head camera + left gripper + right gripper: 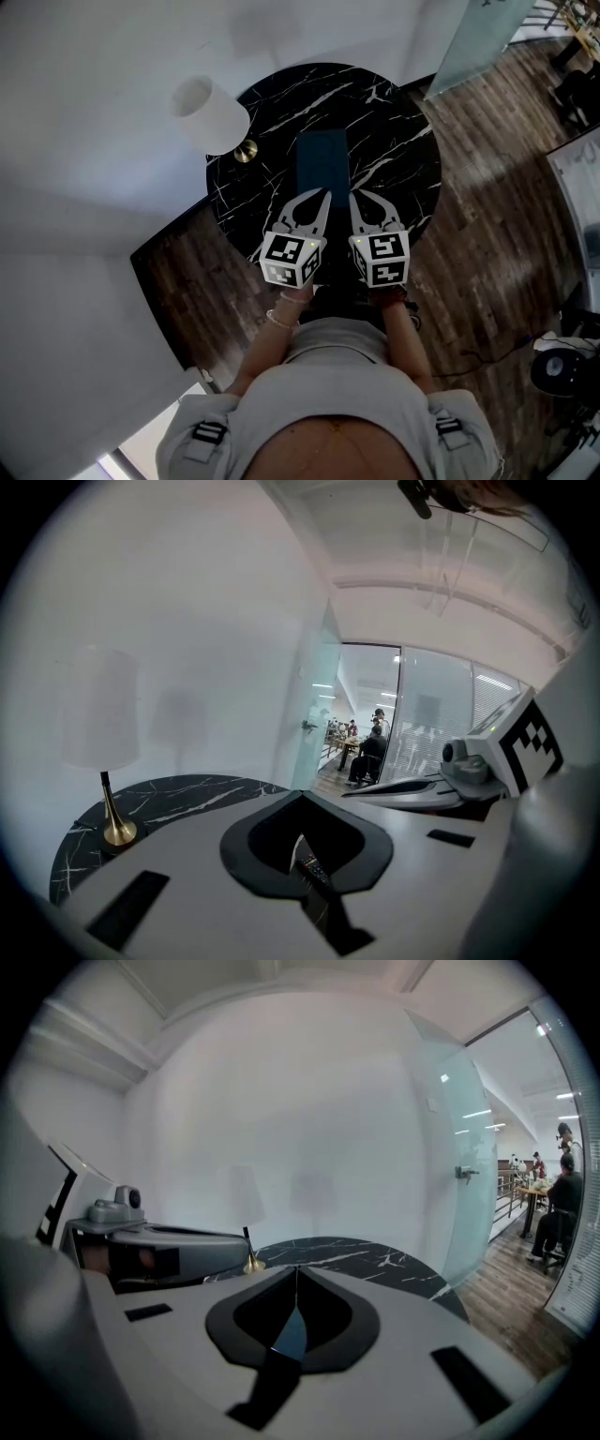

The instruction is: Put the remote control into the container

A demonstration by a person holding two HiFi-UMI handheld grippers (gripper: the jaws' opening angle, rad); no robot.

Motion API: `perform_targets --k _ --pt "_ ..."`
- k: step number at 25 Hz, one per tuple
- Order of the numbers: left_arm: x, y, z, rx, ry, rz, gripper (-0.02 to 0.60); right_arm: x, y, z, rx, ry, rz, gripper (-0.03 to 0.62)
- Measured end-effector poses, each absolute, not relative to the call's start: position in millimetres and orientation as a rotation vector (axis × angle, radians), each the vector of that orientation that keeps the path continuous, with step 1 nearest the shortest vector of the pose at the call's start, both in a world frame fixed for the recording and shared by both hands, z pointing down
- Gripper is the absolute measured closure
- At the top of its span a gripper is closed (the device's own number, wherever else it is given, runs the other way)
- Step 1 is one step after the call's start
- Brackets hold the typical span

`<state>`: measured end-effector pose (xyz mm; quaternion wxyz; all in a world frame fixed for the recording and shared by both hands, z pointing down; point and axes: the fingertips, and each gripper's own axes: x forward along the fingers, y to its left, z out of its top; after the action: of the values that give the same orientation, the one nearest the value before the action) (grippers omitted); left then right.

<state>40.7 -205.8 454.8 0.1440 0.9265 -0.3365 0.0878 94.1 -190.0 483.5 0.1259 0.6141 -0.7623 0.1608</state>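
**Both tools closed above the desk**

My left tool (322, 195) is pressed together, empty. The small black buttoned remote control (312, 867) shows beneath it through its gap. The dark teal rectangular container (322, 164) lies mid-frame on my round black marble desk (394, 122). My right tool (355, 198) is pressed together, empty.

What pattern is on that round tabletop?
Black marble with thin white veins; the round tabletop shows best in the head view.

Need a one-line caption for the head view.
Left gripper and right gripper, both shut, hover over the marble table near the dark container, lamp at left.
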Motion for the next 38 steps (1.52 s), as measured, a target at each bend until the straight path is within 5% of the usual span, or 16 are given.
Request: perform_targets --k 15,38 --pt "45.0 -216.0 485.8 2.615 -0.968 0.328 0.58 155.6 -190.1 590.8 1.635 -2.009 0.636 0.579" --pt "15.2 -228.0 503.4 2.524 -1.054 0.357 0.58 193.7 -200.8 718.6 1.572 -1.742 0.823 0.326"
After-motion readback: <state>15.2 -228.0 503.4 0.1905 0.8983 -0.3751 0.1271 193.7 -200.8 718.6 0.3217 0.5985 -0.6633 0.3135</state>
